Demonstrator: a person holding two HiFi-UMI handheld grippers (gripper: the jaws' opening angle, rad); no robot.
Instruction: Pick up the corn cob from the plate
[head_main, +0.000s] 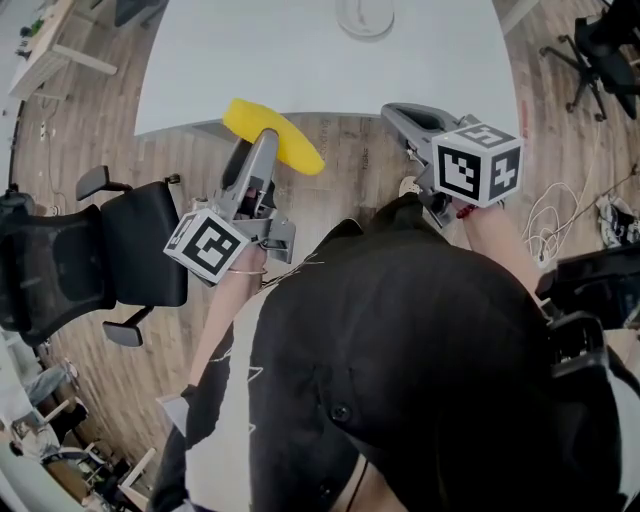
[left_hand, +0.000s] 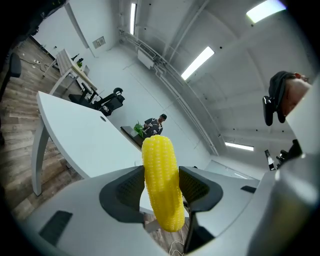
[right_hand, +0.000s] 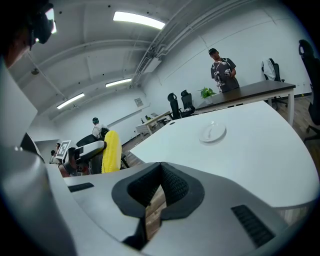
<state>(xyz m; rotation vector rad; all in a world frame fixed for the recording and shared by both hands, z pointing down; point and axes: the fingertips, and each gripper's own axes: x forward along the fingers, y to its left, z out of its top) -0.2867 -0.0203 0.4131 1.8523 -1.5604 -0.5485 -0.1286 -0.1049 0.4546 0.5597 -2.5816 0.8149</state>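
My left gripper is shut on the yellow corn cob, held in the air over the wood floor just off the white table's near edge. In the left gripper view the corn cob stands nearly upright, crosswise between the two dark pads, its ends sticking out above and below. The white plate sits bare at the table's far side, and shows as a small plate in the right gripper view. My right gripper hovers beside the table edge, its jaws together at the tips with nothing between them.
The white table fills the top of the head view. A black office chair stands to my left, another chair at the far right, and cables lie on the floor. A person stands behind a far desk.
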